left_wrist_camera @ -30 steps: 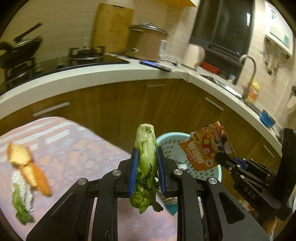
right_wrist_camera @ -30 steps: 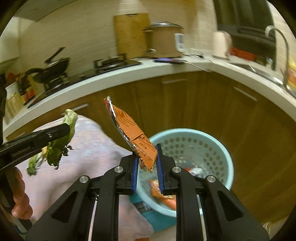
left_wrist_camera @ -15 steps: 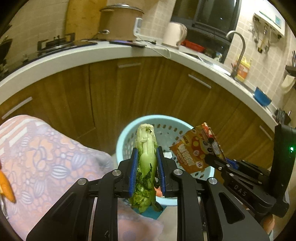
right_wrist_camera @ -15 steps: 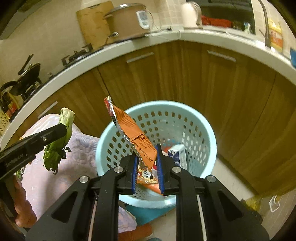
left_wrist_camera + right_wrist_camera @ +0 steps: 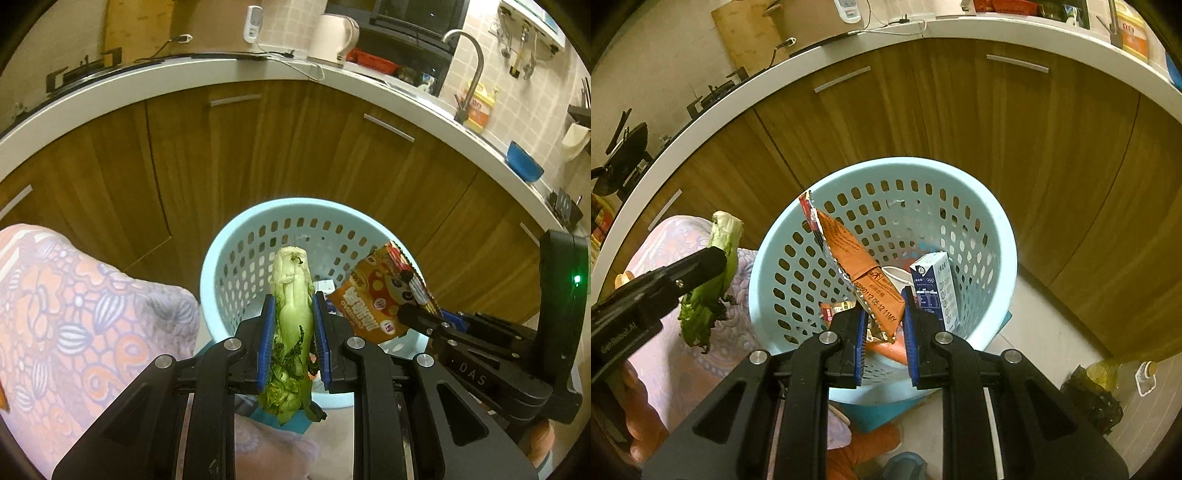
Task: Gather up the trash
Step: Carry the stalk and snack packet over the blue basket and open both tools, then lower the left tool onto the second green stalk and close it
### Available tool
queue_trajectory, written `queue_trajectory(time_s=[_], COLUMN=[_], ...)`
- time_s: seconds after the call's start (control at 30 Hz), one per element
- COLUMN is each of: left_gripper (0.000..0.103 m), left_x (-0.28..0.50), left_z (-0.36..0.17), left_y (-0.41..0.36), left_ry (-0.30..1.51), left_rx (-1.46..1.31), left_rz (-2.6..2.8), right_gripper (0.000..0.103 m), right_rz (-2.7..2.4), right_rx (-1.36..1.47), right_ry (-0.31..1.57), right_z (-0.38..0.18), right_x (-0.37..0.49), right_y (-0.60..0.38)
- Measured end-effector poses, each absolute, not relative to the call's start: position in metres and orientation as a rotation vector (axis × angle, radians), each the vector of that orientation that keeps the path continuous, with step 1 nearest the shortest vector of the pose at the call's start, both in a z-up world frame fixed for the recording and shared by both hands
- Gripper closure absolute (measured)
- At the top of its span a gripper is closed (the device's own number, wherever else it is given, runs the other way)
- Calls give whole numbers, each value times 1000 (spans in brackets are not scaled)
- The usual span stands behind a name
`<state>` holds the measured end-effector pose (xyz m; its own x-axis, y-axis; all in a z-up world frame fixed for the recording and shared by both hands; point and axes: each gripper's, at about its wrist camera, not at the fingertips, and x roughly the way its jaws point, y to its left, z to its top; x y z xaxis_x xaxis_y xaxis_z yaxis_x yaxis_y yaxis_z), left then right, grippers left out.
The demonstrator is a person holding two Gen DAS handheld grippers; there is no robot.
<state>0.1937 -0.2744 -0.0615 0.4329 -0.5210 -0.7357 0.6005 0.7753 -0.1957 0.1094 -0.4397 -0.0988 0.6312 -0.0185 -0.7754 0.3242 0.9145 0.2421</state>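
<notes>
My left gripper [image 5: 292, 334] is shut on a green leafy vegetable stalk [image 5: 290, 295], held upright at the near rim of a light blue perforated trash basket [image 5: 236, 254]. My right gripper [image 5: 884, 325] is shut on an orange snack wrapper [image 5: 849, 258] over the basket [image 5: 997, 236]. The wrapper also shows in the left wrist view [image 5: 380, 295], and the stalk in the right wrist view [image 5: 716, 266]. Inside the basket lie a blue-and-white milk carton [image 5: 934, 288], a white cup and other orange trash.
A table with a floral cloth [image 5: 74, 314] is at the left, touching the basket. Wooden cabinets [image 5: 258, 166] and a white counter [image 5: 221, 70] curve behind. A dark bag and a bottle [image 5: 1108, 384] sit on the floor at right.
Both grippers have moved from the table side towards and down over the basket, still holding the stalk and the wrapper. The basket looks larger and more central.
</notes>
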Motion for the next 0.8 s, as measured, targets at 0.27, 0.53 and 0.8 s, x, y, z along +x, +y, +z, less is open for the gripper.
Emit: queue_trajectory(time_s=[0.27,0.53,0.8], left_gripper=[83,56,56], left_x=[195,196,186], left_z=[-69,-62,-49], left_y=[-280,-272,-245], left_ry=[896,880,840], left_rx=[124,115,87], left_rz=[-709,-685,-659], right_gripper=[86,71,71], right_rz=[-198,-211,-190], right_rx=[391,398,369], right_ry=[897,887,856], right_z=[-103,-99,-85], right_x=[112,109,105], right_y=[-441,-442,-429])
